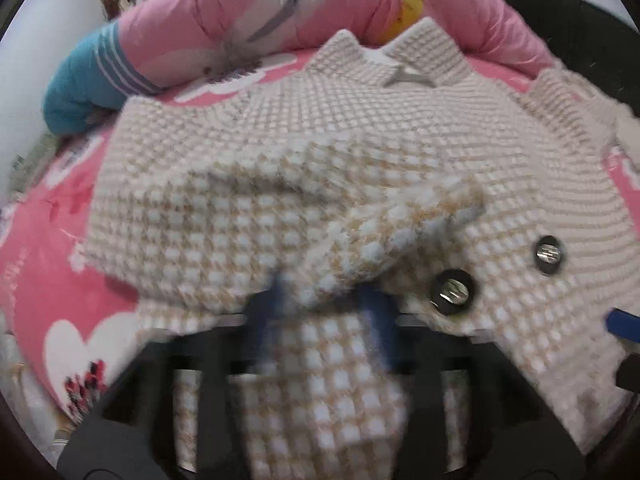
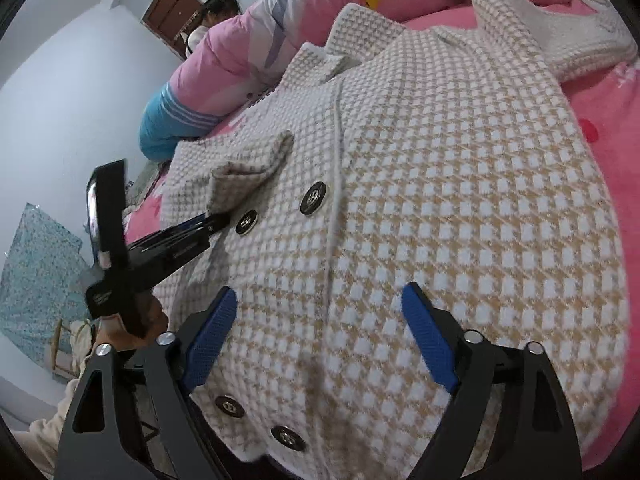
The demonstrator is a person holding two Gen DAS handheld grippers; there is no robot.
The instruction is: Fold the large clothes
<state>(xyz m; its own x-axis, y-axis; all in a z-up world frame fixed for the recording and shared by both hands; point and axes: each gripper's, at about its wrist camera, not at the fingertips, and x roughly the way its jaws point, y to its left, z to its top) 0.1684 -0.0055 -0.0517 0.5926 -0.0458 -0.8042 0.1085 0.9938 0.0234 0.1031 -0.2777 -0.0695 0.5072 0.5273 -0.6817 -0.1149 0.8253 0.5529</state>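
A beige-and-white houndstooth coat [image 1: 360,120] [image 2: 460,200] lies front up on the pink bed, collar at the far side. One sleeve [image 1: 280,208] is folded across its chest, cuff [image 1: 420,220] near two dark buttons [image 1: 452,292]. My left gripper [image 1: 326,306] is blurred. Its blue fingers [image 1: 380,316] stand apart under the sleeve's edge, with cloth draped between them. From the right wrist view, the left gripper [image 2: 218,220] points at that cuff [image 2: 256,164]. My right gripper [image 2: 318,292] is open wide just above the coat's lower front, its pads [image 2: 210,336] clear of the cloth.
A rolled pink quilt [image 2: 260,40] and a blue striped cushion [image 1: 84,88] line the bed's far side. A person [image 2: 216,12] sits behind the quilt near a brown door [image 2: 168,8]. The pink sheet [image 1: 52,280] shows on the left. A hand [image 2: 148,320] holds the left gripper.
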